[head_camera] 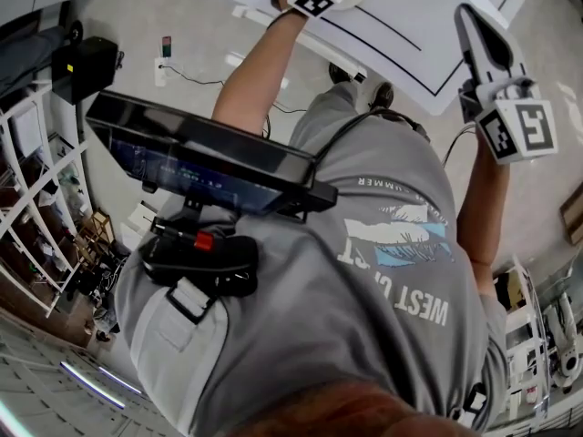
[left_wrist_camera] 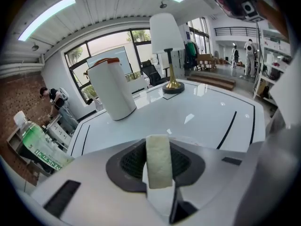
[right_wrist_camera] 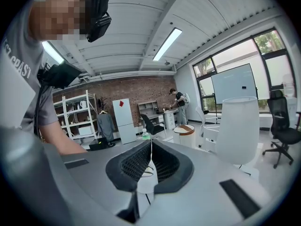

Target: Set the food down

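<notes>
Hovered over white table (left_wrist_camera: pixel 197 117) w/ pale food strip (left_wrist_camera: pixel 159 166) clamped in L gripper (left_wrist_camera: pixel 159 147) — not yet set down; R gripper (right_wrist_camera: pixel 150 147) pinched closed, empty, near table's edge.

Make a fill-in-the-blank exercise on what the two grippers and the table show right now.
1. The pale piece of food is clamped in the jaws of the ____ gripper.
2. The right gripper has its jaws ____, with nothing between them.
3. On the white table, the lamp stands on a ____-coloured base.
Missing words: left; shut; gold.
</notes>
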